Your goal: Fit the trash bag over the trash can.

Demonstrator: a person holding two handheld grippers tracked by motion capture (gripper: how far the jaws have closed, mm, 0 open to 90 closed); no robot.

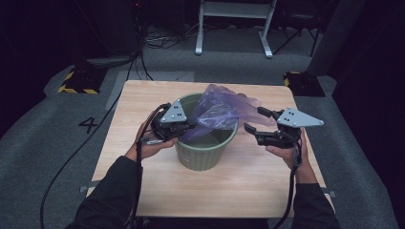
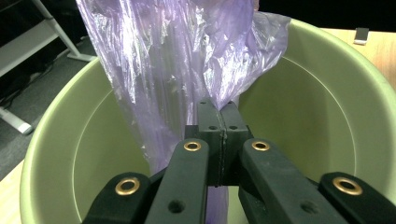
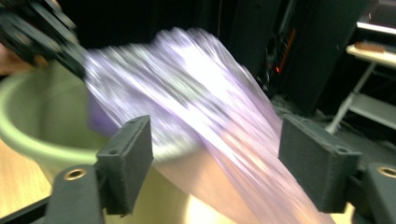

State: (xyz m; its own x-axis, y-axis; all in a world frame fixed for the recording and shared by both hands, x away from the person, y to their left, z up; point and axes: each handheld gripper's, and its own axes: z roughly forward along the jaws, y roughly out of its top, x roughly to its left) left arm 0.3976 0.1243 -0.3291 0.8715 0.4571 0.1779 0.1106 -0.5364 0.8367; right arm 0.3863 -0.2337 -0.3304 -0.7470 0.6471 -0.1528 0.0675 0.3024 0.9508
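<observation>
The purple plastic bag point(image 1: 222, 112) drapes over the far rim of the green bucket point(image 1: 205, 155), its long axis running from the left gripper point(image 1: 187, 128), clamped on its near edge inside the bucket, out toward the far right. The right gripper point(image 1: 254, 120), jaws apart and holding nothing, seems just right of the bag. The bucket stands on a wooden table point(image 1: 143, 171) over grey carpet.

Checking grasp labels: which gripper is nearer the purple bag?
Left. The left gripper is shut on the purple bag over the green bucket. The right gripper is open beside the bucket, jaws clear of the bag.
</observation>
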